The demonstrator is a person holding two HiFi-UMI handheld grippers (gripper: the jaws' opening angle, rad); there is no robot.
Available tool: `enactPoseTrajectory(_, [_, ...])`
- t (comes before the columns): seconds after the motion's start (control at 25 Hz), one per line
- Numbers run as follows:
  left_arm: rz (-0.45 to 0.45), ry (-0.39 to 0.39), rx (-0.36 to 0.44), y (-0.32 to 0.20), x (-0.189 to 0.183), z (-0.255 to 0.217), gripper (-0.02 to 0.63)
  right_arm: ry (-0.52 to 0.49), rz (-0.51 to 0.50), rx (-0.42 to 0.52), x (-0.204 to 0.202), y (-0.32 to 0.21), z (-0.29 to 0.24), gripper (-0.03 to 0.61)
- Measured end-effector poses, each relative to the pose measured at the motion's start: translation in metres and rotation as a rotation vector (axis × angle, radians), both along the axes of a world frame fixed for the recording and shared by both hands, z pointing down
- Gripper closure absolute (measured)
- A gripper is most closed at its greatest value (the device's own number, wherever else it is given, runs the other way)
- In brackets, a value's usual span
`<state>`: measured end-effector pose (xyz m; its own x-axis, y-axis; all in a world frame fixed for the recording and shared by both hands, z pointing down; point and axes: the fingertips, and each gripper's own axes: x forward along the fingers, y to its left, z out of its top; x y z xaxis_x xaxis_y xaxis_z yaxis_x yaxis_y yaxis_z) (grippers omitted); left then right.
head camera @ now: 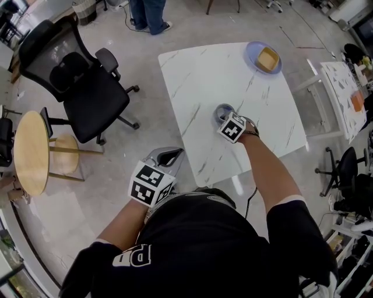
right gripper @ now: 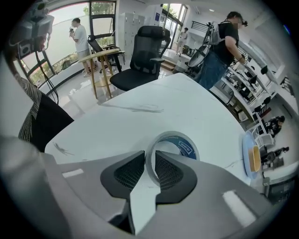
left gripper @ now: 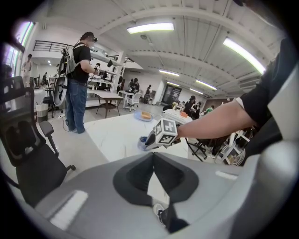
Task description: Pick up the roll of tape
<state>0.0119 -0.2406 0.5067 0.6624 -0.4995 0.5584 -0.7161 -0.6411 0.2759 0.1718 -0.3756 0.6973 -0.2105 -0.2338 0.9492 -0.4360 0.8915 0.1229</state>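
Observation:
The roll of tape [head camera: 222,109], clear with a blue core label, lies on the white marble table [head camera: 233,70] near its middle. My right gripper [head camera: 225,117] reaches it from the near side. In the right gripper view the tape [right gripper: 183,143] has its near wall pinched between the jaws, one finger inside the ring and one outside, so that gripper [right gripper: 149,158] is shut on it. My left gripper [head camera: 169,156] hangs off the table's near left edge with its jaws together and nothing in them. In the left gripper view, the left gripper [left gripper: 153,156] points toward the tape [left gripper: 141,141].
A blue plate [head camera: 254,49] holding a yellow block sits at the table's far right corner. A black office chair [head camera: 87,87] and a round wooden table [head camera: 29,151] stand to the left. A person [head camera: 148,14] stands beyond the table.

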Motion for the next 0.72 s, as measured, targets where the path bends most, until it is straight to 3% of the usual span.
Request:
enactPoseTrajectory(0.24, [-0.024,-0.004,-0.009,-0.001,-0.009,0.003,0.555,0.047,-0.016,-0.053,-0.003,0.003,0.016,0.526])
enactPoseTrajectory(0.72, [-0.064,0.002,-0.021,-0.003,-0.019,0.005,0.555,0.067,-0.031,-0.054,-0.004,-0.001,0.018,0.518])
